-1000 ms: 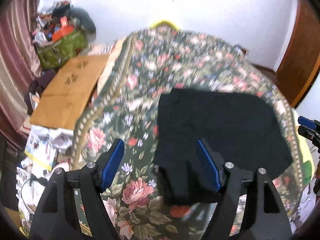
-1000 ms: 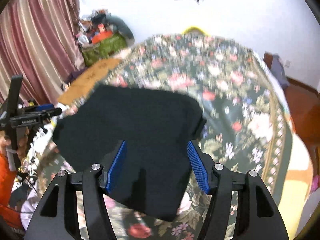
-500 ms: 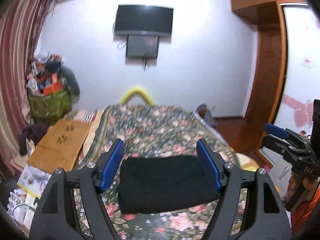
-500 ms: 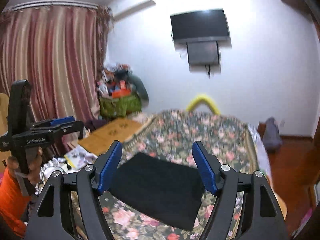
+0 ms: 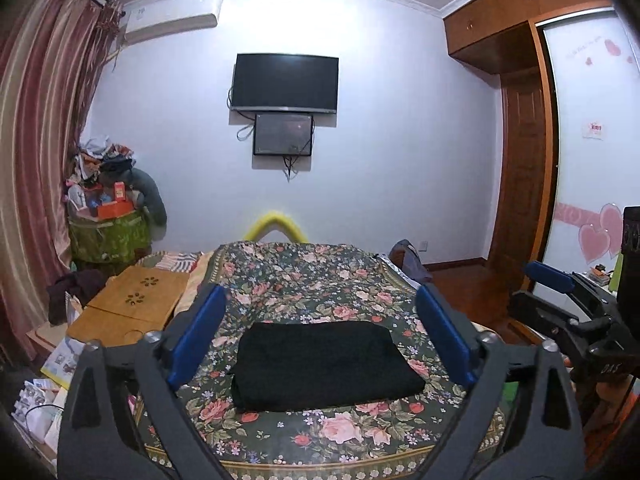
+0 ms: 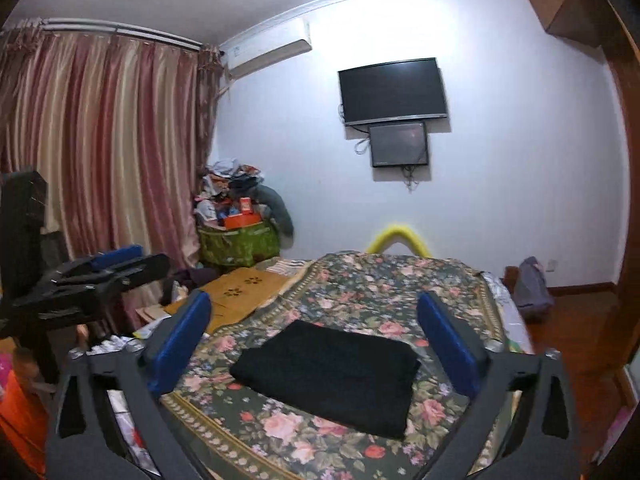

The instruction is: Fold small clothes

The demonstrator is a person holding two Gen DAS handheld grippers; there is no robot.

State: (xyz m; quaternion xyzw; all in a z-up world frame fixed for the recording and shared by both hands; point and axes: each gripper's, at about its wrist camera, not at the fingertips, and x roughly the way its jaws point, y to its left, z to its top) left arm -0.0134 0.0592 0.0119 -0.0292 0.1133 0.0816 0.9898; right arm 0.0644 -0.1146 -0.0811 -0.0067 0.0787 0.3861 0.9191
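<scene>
Cloth (image 5: 326,364), folded, flat on bed (image 5: 304,276), long axis crosswise; left hand-held gripper (image 5: 320,336) and right hand-held gripper (image 6: 316,344) spread, empty.

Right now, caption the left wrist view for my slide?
Open left gripper above folded black garment on floral bedspread.

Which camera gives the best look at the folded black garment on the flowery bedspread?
The left wrist view: the folded black cloth garment lies square-on between the open left claw, with all its edges visible on the floral bedspread. The right wrist view shows it whole too, but angled, through the open right claw.
</scene>
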